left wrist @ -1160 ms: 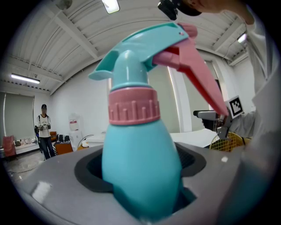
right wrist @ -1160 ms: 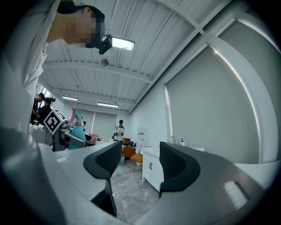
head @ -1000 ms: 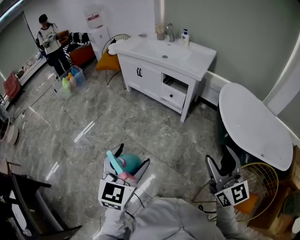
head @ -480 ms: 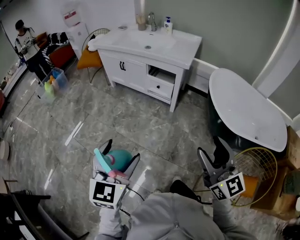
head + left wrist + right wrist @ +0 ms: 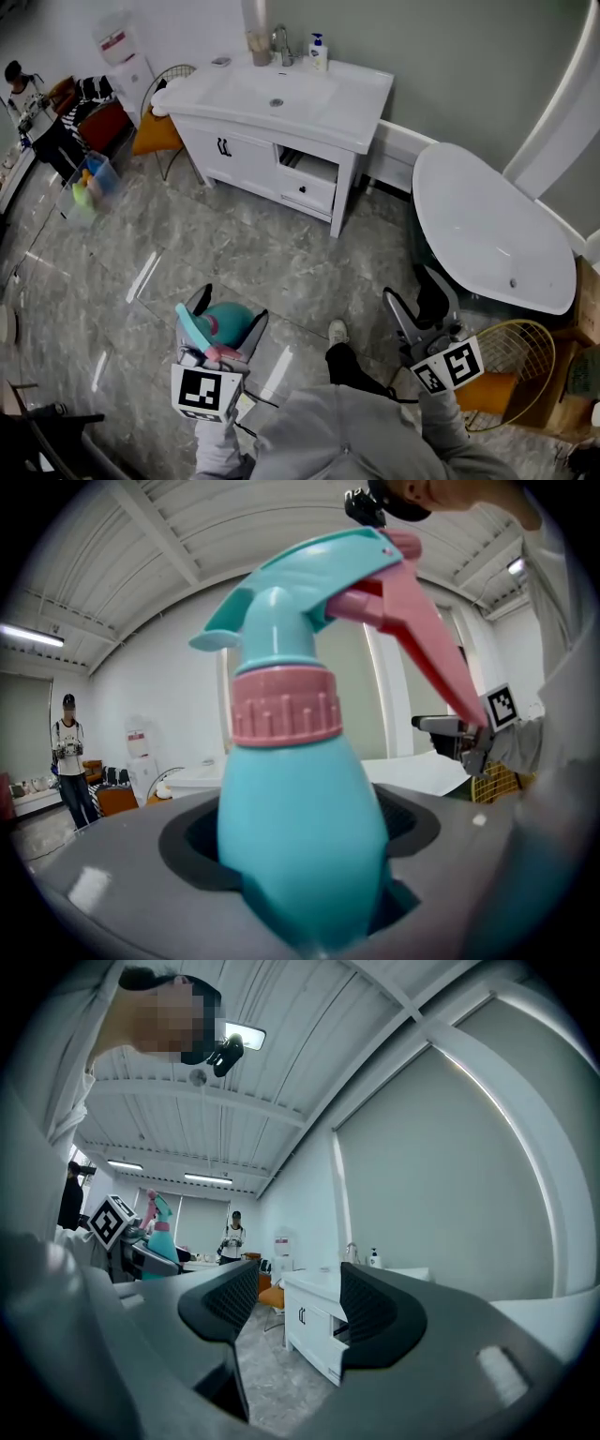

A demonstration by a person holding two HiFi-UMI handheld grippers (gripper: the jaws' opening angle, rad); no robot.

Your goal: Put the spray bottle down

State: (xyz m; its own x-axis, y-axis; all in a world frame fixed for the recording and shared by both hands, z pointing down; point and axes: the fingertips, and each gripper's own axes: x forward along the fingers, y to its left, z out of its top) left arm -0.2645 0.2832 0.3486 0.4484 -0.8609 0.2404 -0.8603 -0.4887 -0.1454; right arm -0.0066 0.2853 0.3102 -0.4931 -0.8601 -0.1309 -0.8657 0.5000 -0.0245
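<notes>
Left tool (image 5: 227,311) clamps spray bottle (image 5: 231,324); vanity (image 5: 349,105) ahead (wire basket (image 5: 531,352) by right tool (image 5: 412,289)).

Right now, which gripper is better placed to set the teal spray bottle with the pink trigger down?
Left. The left gripper is shut on the teal spray bottle with the pink trigger; the right gripper is open and empty.

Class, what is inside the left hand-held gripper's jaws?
A teal spray bottle, pink collar and trigger, clamped in the left hand-held gripper; the jaws cover its base.
</notes>
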